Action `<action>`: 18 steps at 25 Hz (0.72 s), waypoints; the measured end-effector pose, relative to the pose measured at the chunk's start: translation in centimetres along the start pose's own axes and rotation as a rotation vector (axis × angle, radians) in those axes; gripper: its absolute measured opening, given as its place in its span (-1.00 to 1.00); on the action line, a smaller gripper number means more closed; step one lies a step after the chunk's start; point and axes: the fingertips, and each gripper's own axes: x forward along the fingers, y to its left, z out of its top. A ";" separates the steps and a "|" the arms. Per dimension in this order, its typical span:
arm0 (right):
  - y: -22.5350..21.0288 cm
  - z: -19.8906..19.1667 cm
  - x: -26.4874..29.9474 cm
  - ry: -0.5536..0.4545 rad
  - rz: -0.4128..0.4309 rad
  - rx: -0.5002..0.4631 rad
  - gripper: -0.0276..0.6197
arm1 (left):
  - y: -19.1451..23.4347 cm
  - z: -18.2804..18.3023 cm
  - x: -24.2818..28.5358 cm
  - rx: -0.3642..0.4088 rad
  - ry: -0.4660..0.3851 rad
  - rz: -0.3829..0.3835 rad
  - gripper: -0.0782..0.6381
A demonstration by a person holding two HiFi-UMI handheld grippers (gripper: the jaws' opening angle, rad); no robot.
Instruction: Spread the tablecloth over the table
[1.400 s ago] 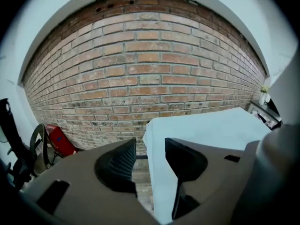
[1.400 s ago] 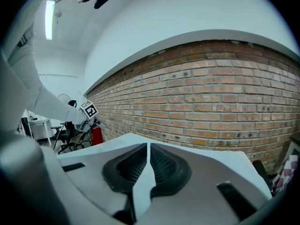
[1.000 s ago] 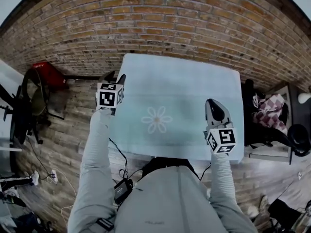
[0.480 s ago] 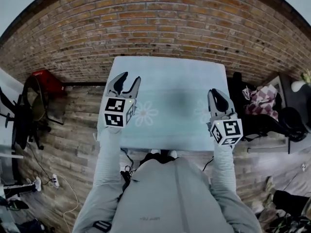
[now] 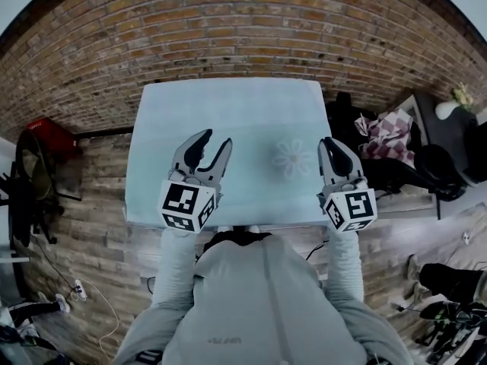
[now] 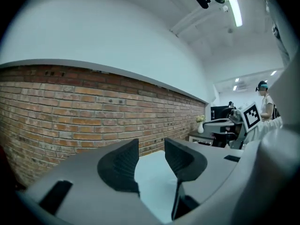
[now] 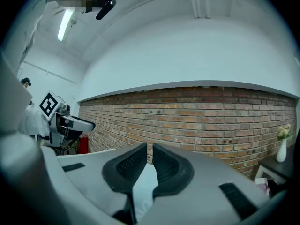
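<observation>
Hovering over the near edge of the cloth [image 5: 228,120], both grippers are empty. L gripper [image 5: 215,138] has jaws well apart w/ nothing btwn them, only cloth showing below the gap. R gripper [image 5: 329,143] has jaws all but together, just a sliver of gap, also gripping nothing.

Cloth lies flat and looks smooth, covering the table top fully, so the table itself can't be seen. Far edge runs along the brick wall [image 5: 228,29]; near edge is just in front of the person. Grippers sit one per side, near the front corners, prob. because that's where you'd hold to pull and square it. Since neither grips fabric, the spread looks about done, maybe only a check or small tweak left.

Orientation: long axis seems to run left-right, parallel to the wall, though it's close to square and lens bend makes that a judgement. Edges look square to the wall, no skew evident. Daisy print [image 5: 291,158] sits right of centre, near R gripper.
</observation>
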 end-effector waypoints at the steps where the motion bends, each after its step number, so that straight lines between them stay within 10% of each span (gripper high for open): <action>1: 0.1 0.0 -0.2 -0.001 0.003 0.002 -0.84 | -0.3 -0.1 -0.2 -0.010 -0.004 -0.001 -0.26; 18: 3.7 -1.8 -1.0 0.004 0.038 0.071 -0.84 | -0.8 -3.4 -3.2 -0.058 0.037 0.008 -0.71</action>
